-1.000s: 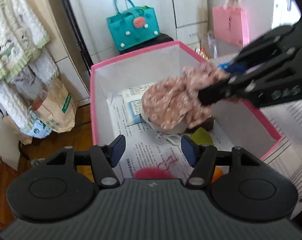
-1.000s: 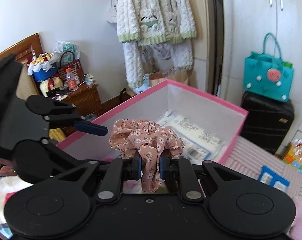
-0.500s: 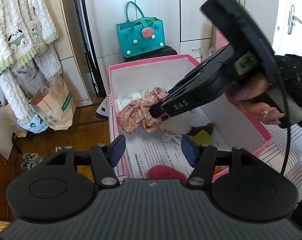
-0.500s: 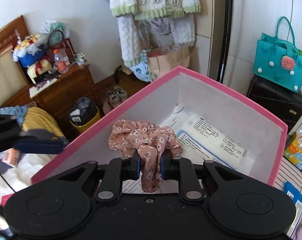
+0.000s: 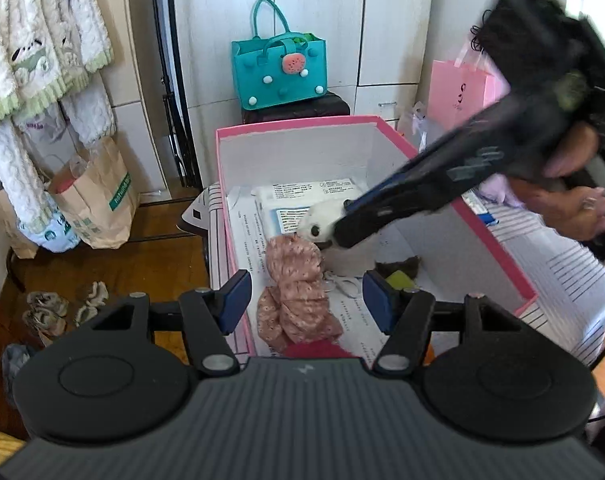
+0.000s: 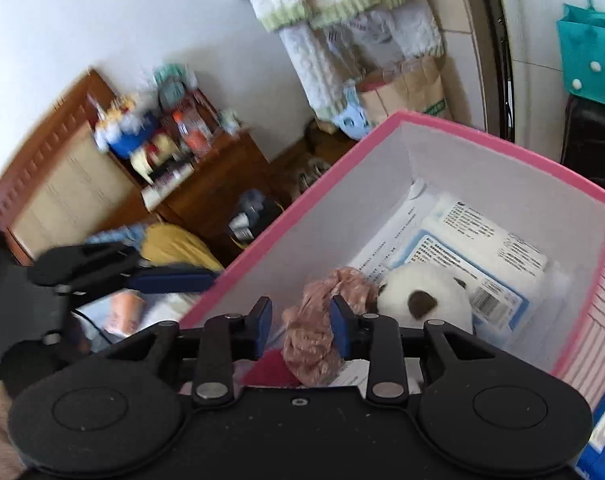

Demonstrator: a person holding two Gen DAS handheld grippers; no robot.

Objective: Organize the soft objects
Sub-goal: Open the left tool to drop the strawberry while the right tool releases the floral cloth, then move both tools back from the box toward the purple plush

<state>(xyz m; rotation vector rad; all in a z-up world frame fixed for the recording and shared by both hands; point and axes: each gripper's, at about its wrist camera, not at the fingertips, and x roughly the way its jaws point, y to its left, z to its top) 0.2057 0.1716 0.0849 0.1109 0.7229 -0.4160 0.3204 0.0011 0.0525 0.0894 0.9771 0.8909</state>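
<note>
**A:** Left wrist view: which step is shown?

**B:** The release. The pink floral scrunchie (image 5: pixel 298 296) lies on the printed paper at the near left of the pink-rimmed box (image 5: pixel 490 240), beside a white plush toy (image 5: pixel 322 224). The right gripper (image 5: pixel 342 232) reaches in from the right above the toy; its fingers are too blurred here to read. The left gripper (image 5: pixel 302 300) hovers at the box's near edge, fingers apart, nothing between them.

**A:** Right wrist view?

**B:** The right gripper's (image 6: pixel 300 326) jaws are opening. The scrunchie (image 6: pixel 322 324) sags between them, just touching the right pad and clear of the left one. The toy (image 6: pixel 422 300) sits just to its right.

**A:** What does the next move call for?

**B:** Probably opening fully and lifting straight out, so that no fold of cloth snags on a pad; then seeking another soft object.
</note>
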